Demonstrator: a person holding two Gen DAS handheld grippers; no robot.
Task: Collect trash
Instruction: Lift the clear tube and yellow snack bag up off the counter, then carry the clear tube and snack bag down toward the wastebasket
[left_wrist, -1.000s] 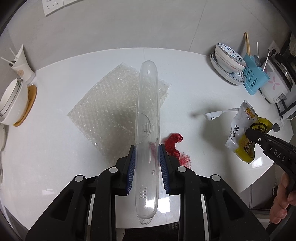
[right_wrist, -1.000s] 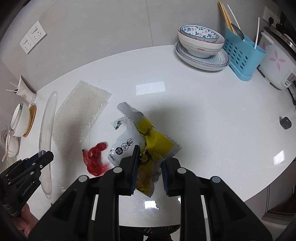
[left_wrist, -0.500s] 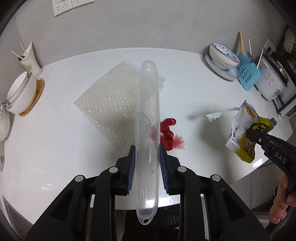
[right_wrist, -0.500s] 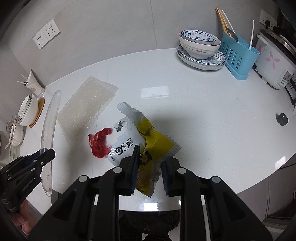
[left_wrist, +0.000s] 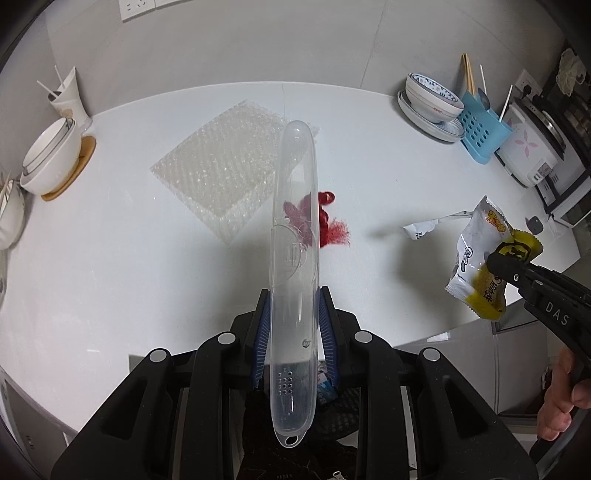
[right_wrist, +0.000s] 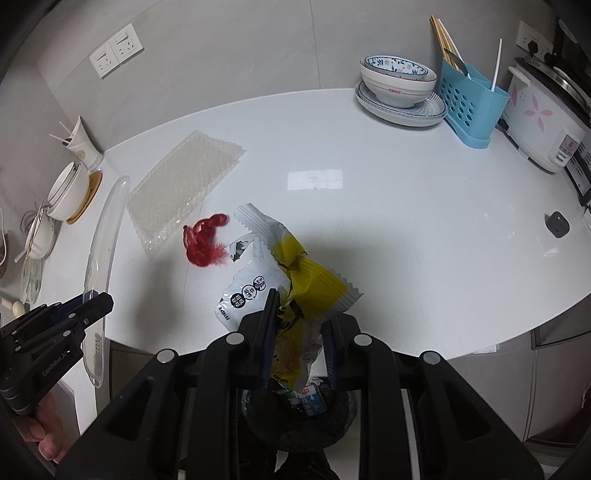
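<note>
Between my left fingers (left_wrist: 293, 325) sits the clear plastic case (left_wrist: 294, 266), pinched low on its length, so most of it sticks out ahead of the pads while the short tail hangs back over the bin (right_wrist: 299, 410) below me. I judge that grip to be the weak point: the case is smooth and long, the blue pads touch only its two side walls, and any tilt as I let go could swing the far end down onto the worktop (left_wrist: 110, 258) or send the case past the bin's mouth. The left fingers are closed to the case's width, no further.

Just ahead of that case, on the worktop, lie the sheet of bubble wrap (left_wrist: 225, 173) and, beside its near corner, the red tuft (left_wrist: 325, 225); neither is touched by any finger, and both are not yet collected.

Off to the right, my right fingers (right_wrist: 299, 332) are partly closed on the yellow-and-white snack wrapper (right_wrist: 295, 273), gripping its crumpled lower part above the bin. Its torn upper flap stands loose ahead of the pads. It is light and stiff, so I think it could catch on a pad on release, or flutter sideways and land on the bin's rim or the floor instead of inside. The bin already shows a small carton (right_wrist: 312, 400) in it.
</note>
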